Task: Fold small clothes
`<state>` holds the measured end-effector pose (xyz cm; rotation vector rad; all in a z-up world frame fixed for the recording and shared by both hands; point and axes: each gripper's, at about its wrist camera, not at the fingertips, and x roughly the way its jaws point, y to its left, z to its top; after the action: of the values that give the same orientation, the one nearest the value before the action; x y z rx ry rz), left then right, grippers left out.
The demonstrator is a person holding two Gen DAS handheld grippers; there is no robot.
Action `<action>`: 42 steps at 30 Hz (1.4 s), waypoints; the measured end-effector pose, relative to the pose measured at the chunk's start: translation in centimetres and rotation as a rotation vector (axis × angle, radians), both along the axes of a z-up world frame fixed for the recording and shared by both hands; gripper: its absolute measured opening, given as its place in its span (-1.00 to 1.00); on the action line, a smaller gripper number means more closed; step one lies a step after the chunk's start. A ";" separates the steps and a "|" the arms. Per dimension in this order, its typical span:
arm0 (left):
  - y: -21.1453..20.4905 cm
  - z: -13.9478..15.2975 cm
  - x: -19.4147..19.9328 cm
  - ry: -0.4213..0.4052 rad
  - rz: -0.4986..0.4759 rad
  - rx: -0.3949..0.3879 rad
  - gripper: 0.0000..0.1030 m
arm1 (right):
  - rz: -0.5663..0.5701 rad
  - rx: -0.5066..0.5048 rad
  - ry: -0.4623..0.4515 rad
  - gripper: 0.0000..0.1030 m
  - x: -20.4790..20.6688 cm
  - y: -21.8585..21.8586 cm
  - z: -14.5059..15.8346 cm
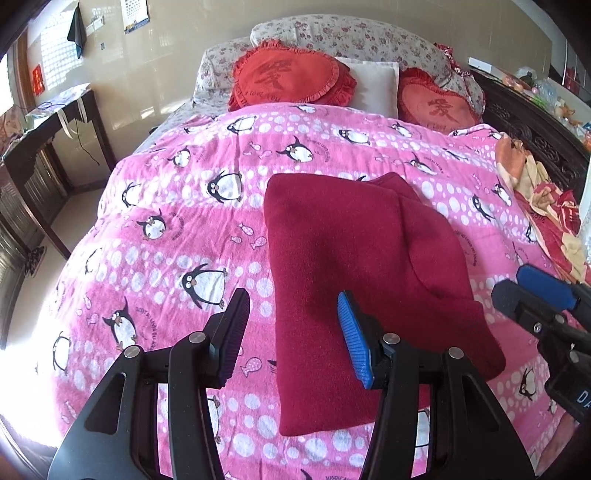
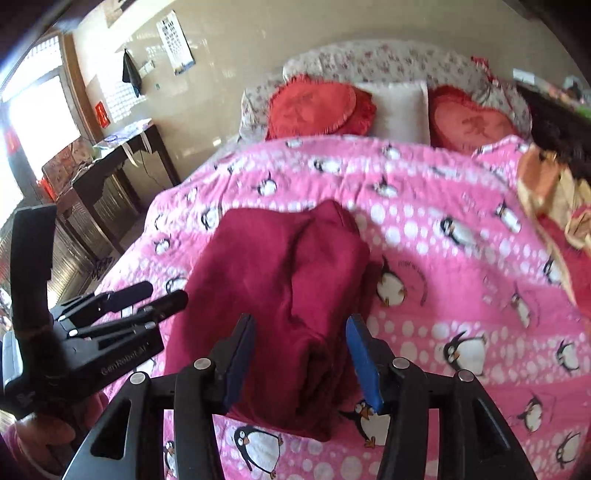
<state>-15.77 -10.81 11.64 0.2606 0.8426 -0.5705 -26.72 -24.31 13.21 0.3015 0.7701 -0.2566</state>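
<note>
One dark red folded fleece garment (image 1: 354, 266) lies on one bed under one pink penguin-print cotton cover (image 1: 177, 206). At the head are two red heart-shaped frilled cushions (image 1: 288, 75), (image 1: 439, 103), one plain white rectangular pillow (image 1: 373, 85) between them, and one floral-print bolster (image 1: 354, 33). Two black hand-held grippers show: the left hand-held gripper (image 1: 293, 336) and the right hand-held gripper (image 2: 299, 360). One dark wooden bench (image 1: 48, 147) stands by the wall, with one wall calendar (image 2: 175, 40) above.
</note>
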 end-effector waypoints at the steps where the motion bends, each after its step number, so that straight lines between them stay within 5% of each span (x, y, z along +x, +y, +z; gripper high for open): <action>1: 0.1 0.2 -0.1 -0.006 0.001 -0.002 -0.04 | -0.003 -0.018 -0.010 -0.02 -0.1 0.3 0.5; 9: 1.7 1.3 -0.9 -0.014 0.010 -0.031 -0.04 | -0.018 -0.034 -0.058 0.35 -0.5 1.2 2.2; 42: 2.4 1.7 -1.7 -0.022 0.018 -0.021 -0.04 | -0.056 -0.014 -0.008 0.38 -1.0 1.3 1.1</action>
<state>-17.50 -8.37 13.31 0.2395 0.8162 -0.5579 -27.70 -23.00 14.34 0.3110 0.7520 -0.3133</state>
